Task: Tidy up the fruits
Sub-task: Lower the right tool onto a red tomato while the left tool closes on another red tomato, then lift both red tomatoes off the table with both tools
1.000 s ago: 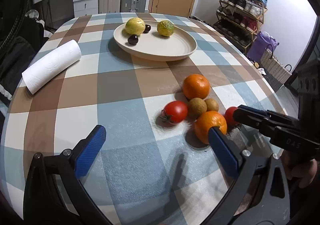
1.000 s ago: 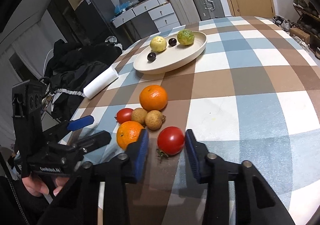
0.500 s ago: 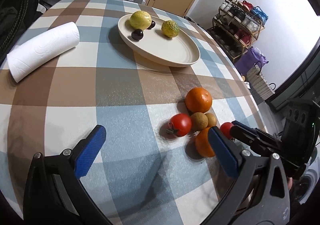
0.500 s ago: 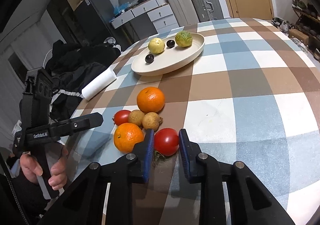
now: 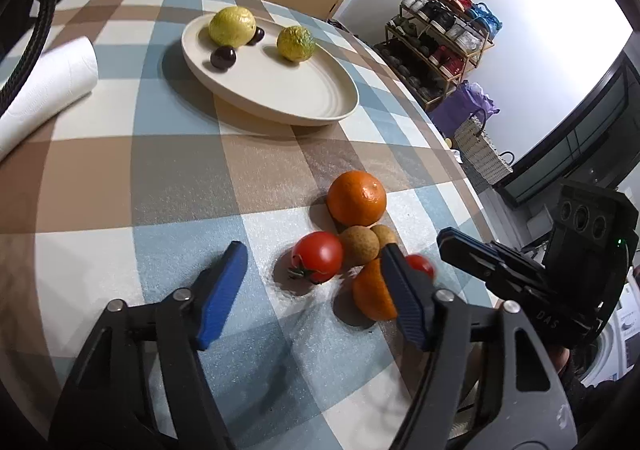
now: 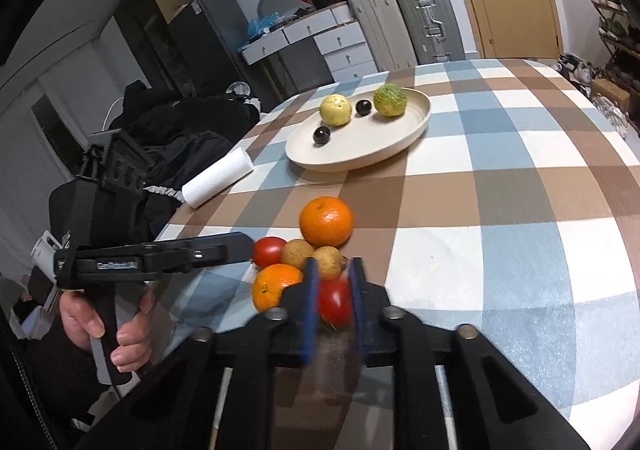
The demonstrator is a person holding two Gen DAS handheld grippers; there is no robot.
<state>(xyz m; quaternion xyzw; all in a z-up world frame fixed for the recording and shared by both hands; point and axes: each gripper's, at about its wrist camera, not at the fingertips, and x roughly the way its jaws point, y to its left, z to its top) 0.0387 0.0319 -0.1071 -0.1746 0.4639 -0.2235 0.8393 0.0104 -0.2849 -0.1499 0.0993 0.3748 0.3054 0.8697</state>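
A cluster of fruit lies on the checked tablecloth: two oranges (image 5: 357,198) (image 6: 276,286), two brown longans (image 5: 360,246) and two red tomatoes. My left gripper (image 5: 312,290) has its blue pads on either side of one tomato (image 5: 318,256), just short of it. Its jaws are closing and neither pad touches the fruit. My right gripper (image 6: 333,270) is shut on the other tomato (image 6: 335,300) at the near side of the cluster. In the left wrist view that tomato (image 5: 421,264) is half hidden behind my own right finger.
A cream plate (image 5: 304,90) at the far side carries a yellow fruit (image 5: 232,26), a greenish fruit (image 5: 295,43) and two dark round fruits. A white paper towel roll (image 5: 44,90) lies at the left. The table edge curves close on the right; a hand (image 6: 120,334) grips the left tool.
My left gripper has tilted down toward the tomato and its jaws have narrowed to about half. My right gripper's pads have come together onto the other tomato.
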